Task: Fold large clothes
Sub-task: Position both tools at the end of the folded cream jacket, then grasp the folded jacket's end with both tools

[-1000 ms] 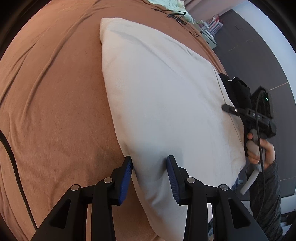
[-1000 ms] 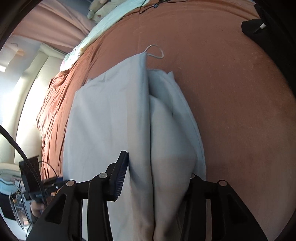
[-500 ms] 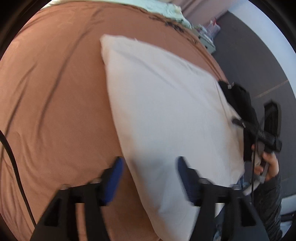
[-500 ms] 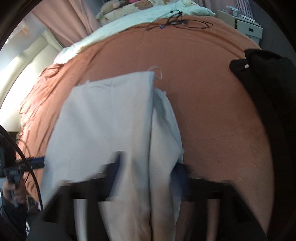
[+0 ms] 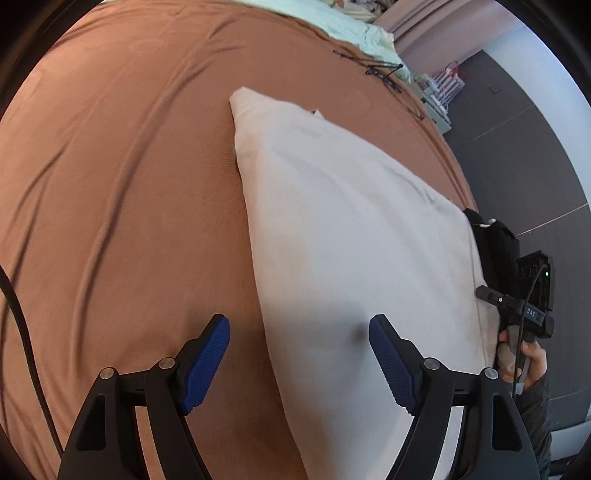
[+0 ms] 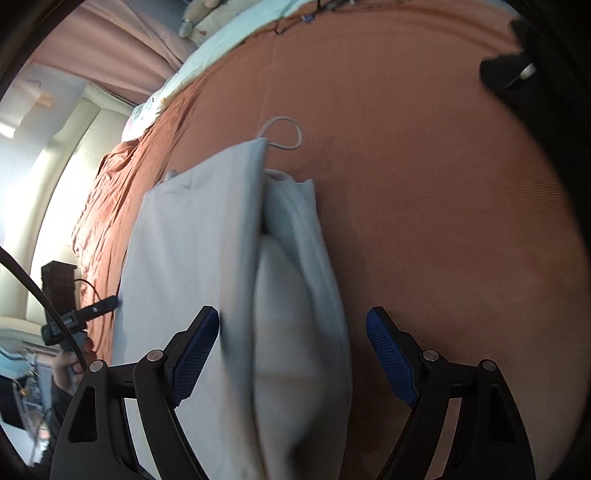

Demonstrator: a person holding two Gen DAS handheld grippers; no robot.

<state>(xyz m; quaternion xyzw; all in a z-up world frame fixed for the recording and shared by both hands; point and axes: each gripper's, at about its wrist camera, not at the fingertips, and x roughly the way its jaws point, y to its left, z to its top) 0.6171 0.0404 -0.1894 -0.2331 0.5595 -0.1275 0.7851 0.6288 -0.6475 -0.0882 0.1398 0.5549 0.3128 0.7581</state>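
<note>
A large pale garment point(image 5: 351, 229) lies folded flat on the rust-brown bedspread point(image 5: 122, 192). In the right wrist view the garment point(image 6: 207, 258) shows layered folds and a white drawstring loop point(image 6: 282, 133) at its far end. My left gripper point(image 5: 299, 360) is open and empty over the garment's near left edge. My right gripper point(image 6: 291, 354) is open and empty, straddling the garment's near end. The right gripper also shows at the right of the left wrist view point(image 5: 517, 314), and the left gripper at the left of the right wrist view point(image 6: 74, 317).
A black garment point(image 5: 495, 247) lies at the bed's right side; it also shows in the right wrist view point(image 6: 517, 74). Pale green bedding point(image 5: 332, 26) and black cables point(image 5: 380, 72) lie at the head of the bed. Dark floor point(image 5: 535, 166) borders the bed's right edge.
Both grippers opened wide and let go of the garment. Both drew back a little from it, and the garment now lies flat on the bed.
</note>
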